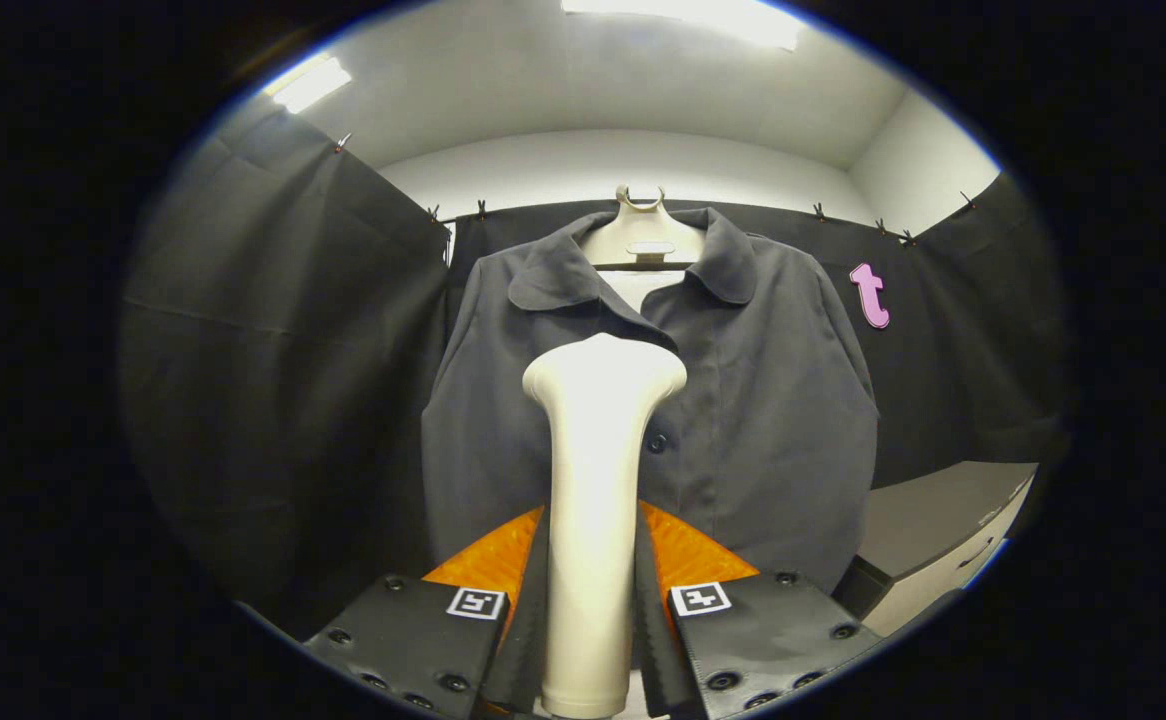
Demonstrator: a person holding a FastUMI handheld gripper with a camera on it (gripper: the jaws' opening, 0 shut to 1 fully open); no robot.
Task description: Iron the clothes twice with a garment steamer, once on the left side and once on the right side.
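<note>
A cream garment steamer [593, 500] stands upright between my fingers, and my gripper [591, 610] is shut on its handle. Its wide head points at the chest of a dark grey buttoned shirt [743, 400] that hangs straight ahead on a pale hanger [643, 235]. The head sits in front of the shirt's left half, just left of the button line; whether it touches the cloth I cannot tell. The shirt's collar is open at the top.
A table [933, 535] with a dark top and a pale side stands low to the right of the shirt. Black cloth walls close in behind and on both sides. White ceiling with lamps lies above.
</note>
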